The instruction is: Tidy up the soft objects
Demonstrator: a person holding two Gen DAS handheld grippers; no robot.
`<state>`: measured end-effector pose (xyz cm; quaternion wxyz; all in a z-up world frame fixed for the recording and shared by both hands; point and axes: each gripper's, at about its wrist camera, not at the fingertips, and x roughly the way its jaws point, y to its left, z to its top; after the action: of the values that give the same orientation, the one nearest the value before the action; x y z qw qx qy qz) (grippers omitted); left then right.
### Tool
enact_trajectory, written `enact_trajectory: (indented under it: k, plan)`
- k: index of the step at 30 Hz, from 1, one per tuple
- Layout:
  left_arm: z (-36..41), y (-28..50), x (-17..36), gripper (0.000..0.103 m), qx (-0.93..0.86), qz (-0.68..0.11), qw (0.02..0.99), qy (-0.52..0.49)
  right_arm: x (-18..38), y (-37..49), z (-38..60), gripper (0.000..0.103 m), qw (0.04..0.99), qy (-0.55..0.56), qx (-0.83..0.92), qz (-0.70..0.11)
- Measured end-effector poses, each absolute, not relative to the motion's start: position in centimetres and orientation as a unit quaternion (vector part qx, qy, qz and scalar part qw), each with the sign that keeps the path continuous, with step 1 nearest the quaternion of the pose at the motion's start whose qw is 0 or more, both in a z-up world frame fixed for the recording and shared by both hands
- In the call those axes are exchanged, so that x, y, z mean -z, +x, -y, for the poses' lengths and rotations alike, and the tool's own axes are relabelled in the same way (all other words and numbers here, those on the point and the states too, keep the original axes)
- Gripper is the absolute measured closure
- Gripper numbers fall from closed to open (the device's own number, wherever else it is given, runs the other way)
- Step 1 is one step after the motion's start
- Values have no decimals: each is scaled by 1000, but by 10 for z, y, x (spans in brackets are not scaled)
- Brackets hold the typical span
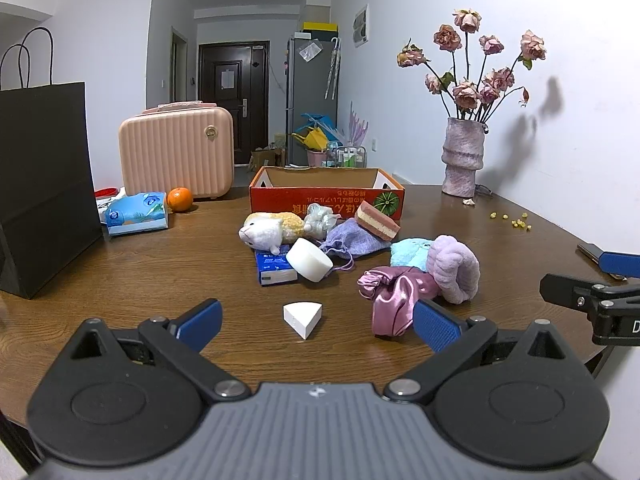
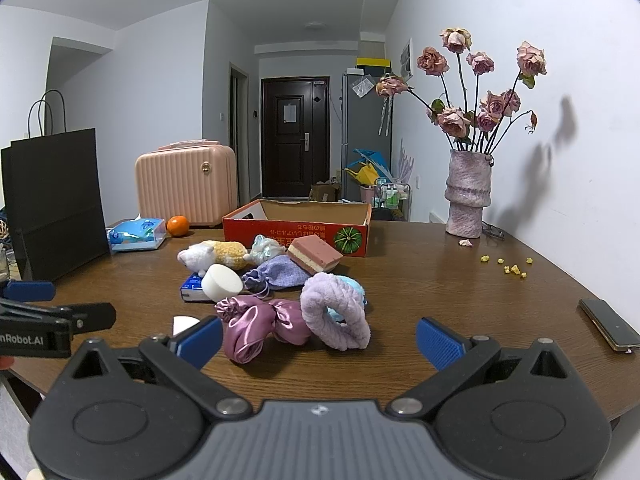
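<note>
Soft objects lie in a pile on the wooden table (image 1: 160,264) before a red cardboard box (image 1: 326,196): a plush hamster (image 1: 268,230), a white round sponge (image 1: 309,259), a lilac pouch (image 1: 354,240), a pink layered sponge (image 1: 377,219), a purple towel ring (image 2: 335,312), a pink satin cloth (image 2: 256,330) and a white wedge sponge (image 1: 303,318). My left gripper (image 1: 316,326) is open and empty, with the wedge between its fingers. My right gripper (image 2: 318,344) is open and empty, close before the satin cloth and towel ring.
A black paper bag (image 1: 44,188) stands at the left. A pink case (image 1: 176,152), an orange (image 1: 180,199) and a tissue pack (image 1: 136,213) sit behind. A vase of dried roses (image 1: 463,156) stands at the back right. A phone (image 2: 610,330) lies near the right edge.
</note>
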<state>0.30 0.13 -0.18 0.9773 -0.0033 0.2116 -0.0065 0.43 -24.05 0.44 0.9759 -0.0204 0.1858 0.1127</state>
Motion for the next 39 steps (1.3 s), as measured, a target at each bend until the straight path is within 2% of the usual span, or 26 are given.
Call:
enact_trajectory:
  k: [39]
  plan:
    - [1, 0, 3, 0, 7, -209, 978, -4, -4, 2, 240, 0, 976, -24, -112, -185]
